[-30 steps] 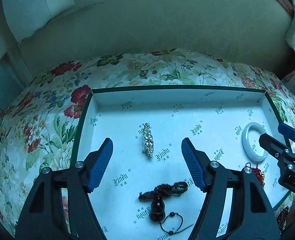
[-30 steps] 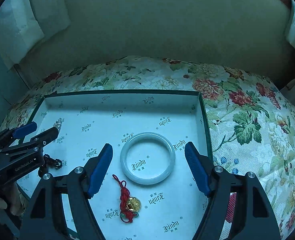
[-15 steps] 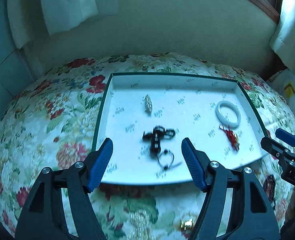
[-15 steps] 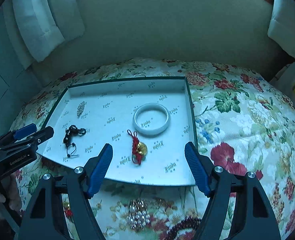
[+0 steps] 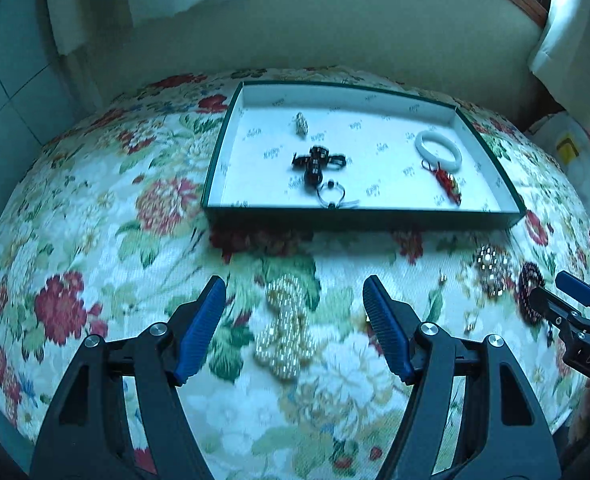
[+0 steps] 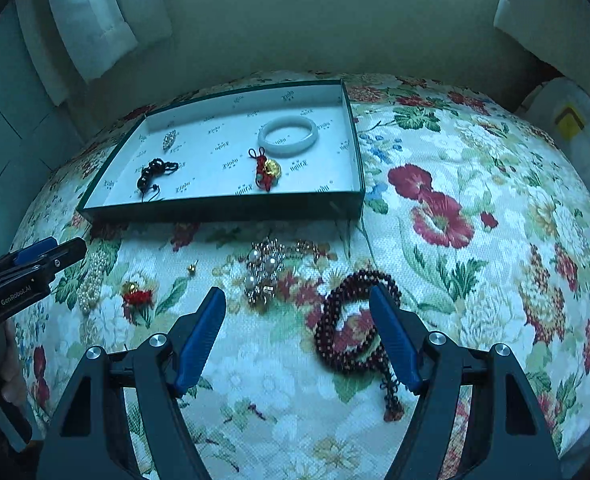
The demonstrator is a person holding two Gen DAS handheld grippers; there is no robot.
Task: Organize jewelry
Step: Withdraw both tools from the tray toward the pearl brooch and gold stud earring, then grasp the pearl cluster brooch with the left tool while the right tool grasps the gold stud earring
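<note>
A green-walled box (image 5: pixel 359 218) (image 6: pixel 223 206) with a white floor lies on a floral cloth and holds a white bangle (image 5: pixel 439 150) (image 6: pixel 288 135), a red-and-gold charm (image 6: pixel 267 168), a black bead bracelet (image 5: pixel 317 162) (image 6: pixel 155 171) and a small crystal brooch (image 5: pixel 301 123). In front of the box, a pearl piece (image 5: pixel 285 340) lies between the fingers of my open left gripper (image 5: pixel 295 308). My right gripper (image 6: pixel 297 312) is open over the cloth, with a dark red bead strand (image 6: pixel 351 330) by its right finger. A pearl-and-crystal cluster (image 6: pixel 265 270) lies just ahead.
A small red-and-gold charm (image 6: pixel 137 294) and a tiny gold bead (image 6: pixel 192 268) lie on the cloth. A wall and white curtains (image 6: pixel 91 20) stand behind the table. A bag with a yellow label (image 5: pixel 567 148) sits at the right edge.
Both grippers have drawn back from over the box to the cloth in front of it. The loose jewelry on the cloth has come into view. Both stay open and hold nothing.
</note>
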